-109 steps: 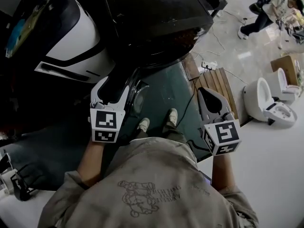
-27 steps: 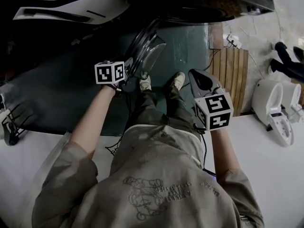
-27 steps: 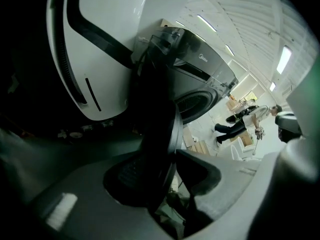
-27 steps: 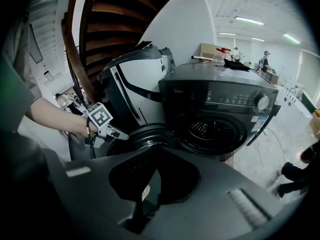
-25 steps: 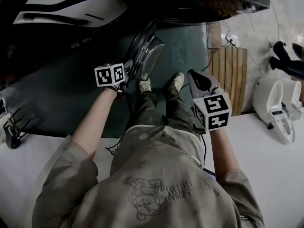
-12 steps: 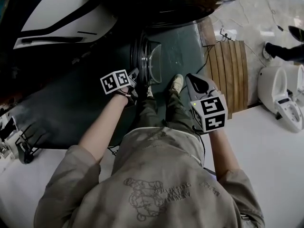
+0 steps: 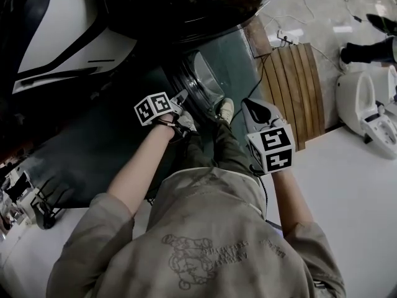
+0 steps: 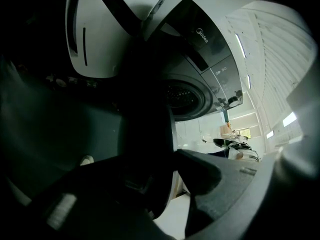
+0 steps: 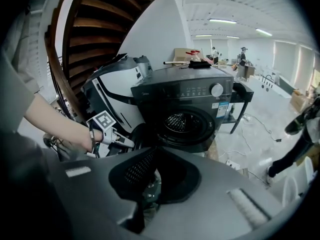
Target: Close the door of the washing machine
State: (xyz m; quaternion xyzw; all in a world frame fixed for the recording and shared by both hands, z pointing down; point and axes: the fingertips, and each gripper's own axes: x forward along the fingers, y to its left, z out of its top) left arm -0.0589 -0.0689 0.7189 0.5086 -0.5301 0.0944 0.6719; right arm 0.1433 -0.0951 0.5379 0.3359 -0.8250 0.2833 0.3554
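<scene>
The dark front-loading washing machine stands with its drum opening uncovered. Its round door hangs open to the left of the opening, with the glass bowl showing. My left gripper is shut on the door's rim, and in the left gripper view that dark rim fills the gap between the jaws. My right gripper hangs free to the right of the door, shut and empty. In its own view its jaws meet in front of the machine.
A white and black appliance stands left of the washer. Right of the dark green mat lie a wooden slat board, a power strip and white toilets. Another person's legs are at far right.
The left gripper has stayed on the door's rim while the door has swung and the head view has shifted left. The right gripper has hardly moved.
</scene>
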